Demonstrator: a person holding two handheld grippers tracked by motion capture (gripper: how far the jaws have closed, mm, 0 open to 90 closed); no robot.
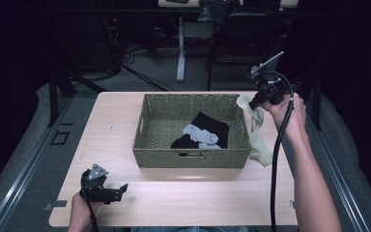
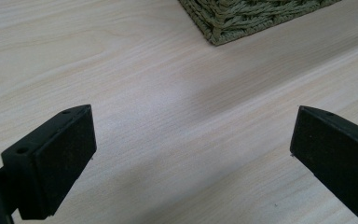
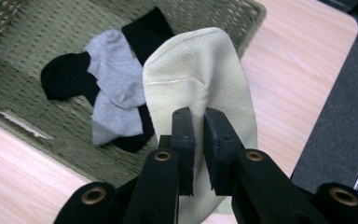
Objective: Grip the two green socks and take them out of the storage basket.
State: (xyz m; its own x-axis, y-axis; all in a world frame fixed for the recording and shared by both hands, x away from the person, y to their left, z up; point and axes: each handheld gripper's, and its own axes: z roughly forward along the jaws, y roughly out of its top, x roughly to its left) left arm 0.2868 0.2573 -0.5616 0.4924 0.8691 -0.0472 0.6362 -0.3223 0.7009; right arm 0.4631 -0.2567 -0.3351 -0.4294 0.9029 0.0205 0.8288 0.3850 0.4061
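While right gripper (image 3: 199,140) jaws clench cream sock (image 3: 200,79), sock hangs lengthwise, toe up; left gripper (image 2: 191,154) jaws released.

One woven basket (image 1: 192,157) stands on the table (image 1: 174,198), holding two black socks (image 3: 60,77) and one grey sock (image 3: 114,88), with one cream sock (image 3: 200,79) just beside it.

Both tools black: left tool (image 1: 107,192) grey three-cornered plate; right tool (image 3: 199,140) brass-ringed holes, black cable.
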